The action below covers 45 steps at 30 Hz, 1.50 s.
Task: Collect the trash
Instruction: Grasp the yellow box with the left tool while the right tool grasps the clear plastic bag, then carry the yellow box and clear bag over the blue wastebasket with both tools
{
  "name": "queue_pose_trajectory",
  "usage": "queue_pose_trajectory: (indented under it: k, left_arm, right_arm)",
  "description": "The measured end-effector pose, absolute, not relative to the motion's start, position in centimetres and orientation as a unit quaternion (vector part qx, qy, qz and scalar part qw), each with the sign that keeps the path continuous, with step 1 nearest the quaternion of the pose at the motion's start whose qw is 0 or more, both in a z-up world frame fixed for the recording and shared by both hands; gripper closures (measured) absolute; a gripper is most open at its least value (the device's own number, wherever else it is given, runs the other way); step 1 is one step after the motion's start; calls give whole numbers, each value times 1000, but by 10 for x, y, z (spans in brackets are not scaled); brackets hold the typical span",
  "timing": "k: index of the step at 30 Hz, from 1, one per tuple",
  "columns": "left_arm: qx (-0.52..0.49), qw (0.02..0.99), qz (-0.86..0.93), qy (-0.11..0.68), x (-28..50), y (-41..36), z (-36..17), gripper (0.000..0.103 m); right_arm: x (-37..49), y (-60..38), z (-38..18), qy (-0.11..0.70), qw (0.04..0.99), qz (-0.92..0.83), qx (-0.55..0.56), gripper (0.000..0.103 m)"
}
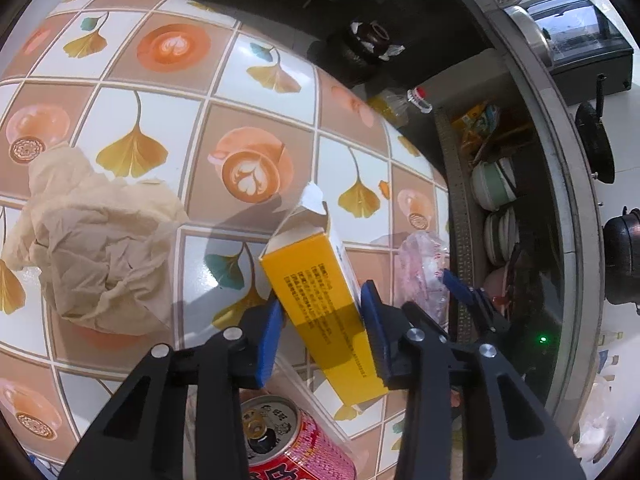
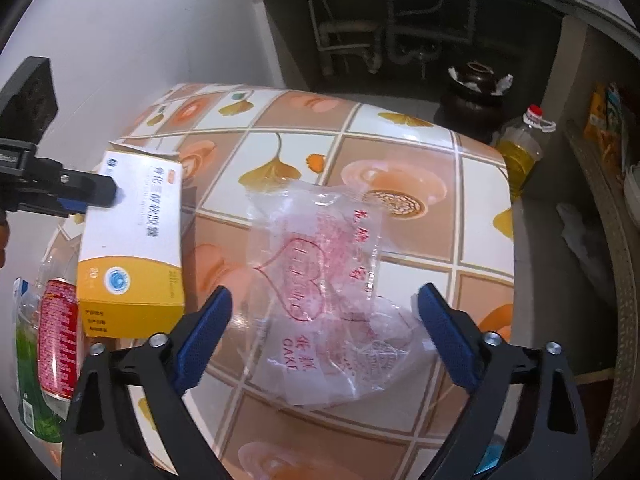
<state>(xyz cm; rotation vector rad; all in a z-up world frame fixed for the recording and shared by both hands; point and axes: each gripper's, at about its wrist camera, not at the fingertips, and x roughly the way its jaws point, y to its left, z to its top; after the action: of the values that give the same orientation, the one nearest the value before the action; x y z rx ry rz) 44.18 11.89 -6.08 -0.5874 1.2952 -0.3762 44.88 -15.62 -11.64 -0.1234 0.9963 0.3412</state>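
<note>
My left gripper [image 1: 322, 320] is shut on a yellow and white carton box [image 1: 320, 300] and holds it tilted above the patterned table [image 1: 160, 92]. The box also shows in the right wrist view [image 2: 132, 248], with the left gripper [image 2: 80, 196] clamped on its top end. My right gripper [image 2: 324, 320] is open, its fingers on either side of a clear plastic cake bag [image 2: 332, 280] with red print that lies on the table [image 2: 400, 152]. The bag also shows in the left wrist view [image 1: 424, 272].
A crumpled brown paper [image 1: 96, 244] lies on the table's left. A red drink can [image 1: 288, 444] lies below the box; it also shows beside a green wrapper [image 2: 30, 380] in the right wrist view [image 2: 58, 336]. An oil bottle [image 2: 520, 152] and a dark jar [image 2: 472, 96] stand on the floor.
</note>
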Motion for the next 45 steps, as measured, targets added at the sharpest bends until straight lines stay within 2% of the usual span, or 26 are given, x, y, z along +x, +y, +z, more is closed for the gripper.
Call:
queue_pose_trajectory:
  k: [4,9,15,21,29,45]
  left_arm:
    - [-271,749,-181,577,437,117,-53,69]
    - [-272,757,-186,564,431,114,-44,72]
    - [-271,764,-194,553,423,112,-32,74]
    - [-276,768,-203,541,413,108,-20,74]
    - [-274,777,-234,516,397,99,6,74]
    - [-232,791,-294,483,336,45,69,74]
  right_arm:
    - [449,-160,-117,479,861,158,-58,27]
    - [447,-159,-119,487,857,157,-65,48]
    - [440,-157,-117,487,856,157,-71,59]
    - [429,-164,-110,479,862,153,-58,64]
    - [401,-182,-100,473,870,136,-38,65]
    - [293,-245,-31,389,915,107,27,65]
